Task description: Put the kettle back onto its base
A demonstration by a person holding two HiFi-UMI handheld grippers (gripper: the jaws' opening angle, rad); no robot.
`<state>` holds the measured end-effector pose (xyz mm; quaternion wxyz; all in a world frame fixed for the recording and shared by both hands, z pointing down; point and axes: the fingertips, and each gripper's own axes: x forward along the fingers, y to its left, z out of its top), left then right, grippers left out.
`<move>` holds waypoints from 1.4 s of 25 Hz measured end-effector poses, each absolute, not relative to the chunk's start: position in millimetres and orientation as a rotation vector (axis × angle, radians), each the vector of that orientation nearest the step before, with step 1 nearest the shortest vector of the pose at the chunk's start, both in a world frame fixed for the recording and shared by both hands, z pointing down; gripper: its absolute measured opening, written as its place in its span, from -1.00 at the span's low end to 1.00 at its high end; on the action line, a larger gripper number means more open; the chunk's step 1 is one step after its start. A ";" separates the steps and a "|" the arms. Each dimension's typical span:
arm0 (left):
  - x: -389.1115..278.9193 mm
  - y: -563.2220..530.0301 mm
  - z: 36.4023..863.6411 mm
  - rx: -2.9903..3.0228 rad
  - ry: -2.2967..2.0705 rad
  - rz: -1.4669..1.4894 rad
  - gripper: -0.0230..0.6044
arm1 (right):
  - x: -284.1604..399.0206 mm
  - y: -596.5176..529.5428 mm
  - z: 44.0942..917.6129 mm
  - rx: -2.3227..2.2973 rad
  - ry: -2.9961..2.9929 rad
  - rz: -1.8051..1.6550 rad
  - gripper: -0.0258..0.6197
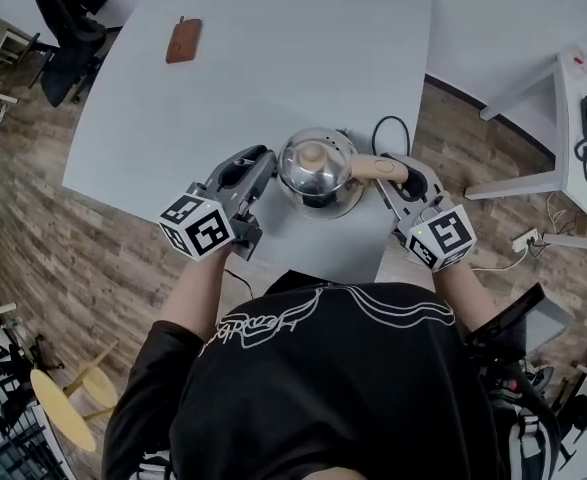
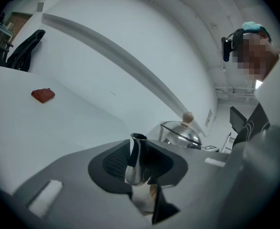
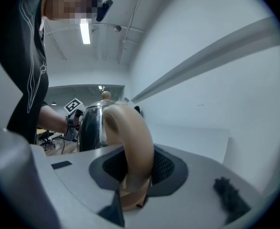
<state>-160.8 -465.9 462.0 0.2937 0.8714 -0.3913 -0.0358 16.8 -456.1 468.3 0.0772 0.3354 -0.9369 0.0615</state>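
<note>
Kettle (image 1: 318,171) of polished steel stood upright at the near edge of the pale tabletop (image 1: 273,68), just below the middle of the head view, its lid's wooden knob (image 1: 313,154) pointing straight up. Its long line, from spout to handle, ran left to right across that view: the spout (image 2: 137,156) faced left and the tan handle (image 1: 378,167) reached out to the right.

Left tool (image 1: 265,166) came in from the lower left and was clamped on the spout; in the left gripper view the narrow steel spout rose between the two dark pads, with the lid and knob beyond it at centre right. Right tool (image 1: 398,175) came in from the lower right and was clamped on the handle, whose curved tan bow filled the gap between its pads in the right gripper view, the shiny body behind it at centre left.

From above, the body hid whatever lay under it, so whether the kettle sat on its base could not be told. A black cord (image 1: 391,126) looped on the tabletop just above the handle. A brown pouch (image 1: 183,40) lay well apart, at the upper left.
</note>
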 end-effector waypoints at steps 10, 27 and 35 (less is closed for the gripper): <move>-153.8 -466.4 460.2 2.400 -1.076 -0.028 -0.70 | 21.3 -463.9 488.3 1.088 -2.754 0.222 -0.63; -151.9 -458.9 473.1 2.347 -1.162 -0.046 -0.69 | 25.8 -463.0 503.4 1.111 -2.715 0.312 -0.63; -152.9 -460.7 475.4 2.330 -1.202 -0.062 -0.69 | 28.9 -467.1 508.2 1.185 -2.673 0.426 -0.62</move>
